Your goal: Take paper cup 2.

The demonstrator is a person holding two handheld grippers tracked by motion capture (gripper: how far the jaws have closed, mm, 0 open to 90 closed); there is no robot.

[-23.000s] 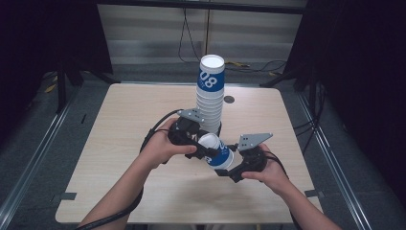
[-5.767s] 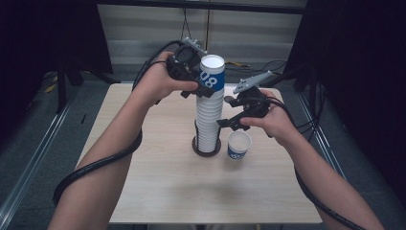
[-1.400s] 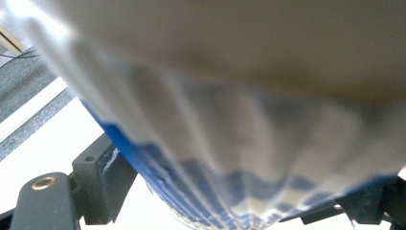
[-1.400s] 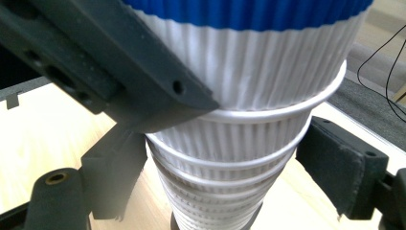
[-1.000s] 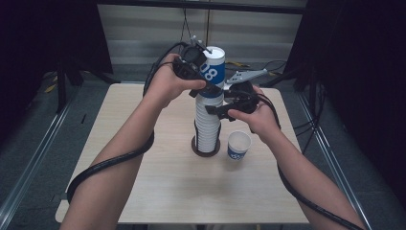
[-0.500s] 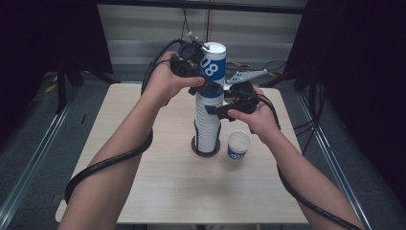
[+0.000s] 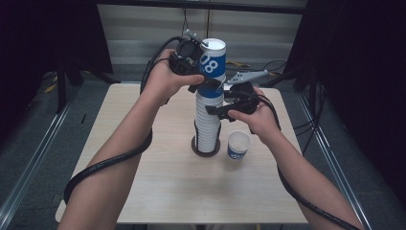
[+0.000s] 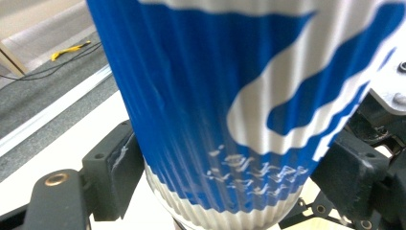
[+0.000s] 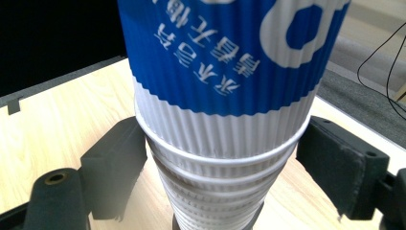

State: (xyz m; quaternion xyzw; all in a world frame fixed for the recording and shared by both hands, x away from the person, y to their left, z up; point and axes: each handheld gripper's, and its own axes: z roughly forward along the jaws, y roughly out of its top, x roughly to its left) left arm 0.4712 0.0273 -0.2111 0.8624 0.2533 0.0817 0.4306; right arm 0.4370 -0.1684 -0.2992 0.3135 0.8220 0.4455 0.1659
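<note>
The left gripper [image 7: 203, 81] has just been closing and clamps the top cup [image 7: 212, 64], blue and white, lifted partly out of the one stack of cups [image 7: 208, 124] standing in a dark round holder [image 7: 206, 147] at the table's [image 7: 143, 182] middle. Just right, the right gripper [image 7: 215, 111] grips the stack below it. One single cup [image 7: 239, 144], empty, stands right of the holder.

Ribbed blue-and-white paper cup [image 7: 212, 64] w/ white "08", upright, rim up, bottom seated in top of tall stack of nested white ribbed paper cups [image 7: 208, 122]. Stack stands upright at table centre, on a dark round base.
</note>
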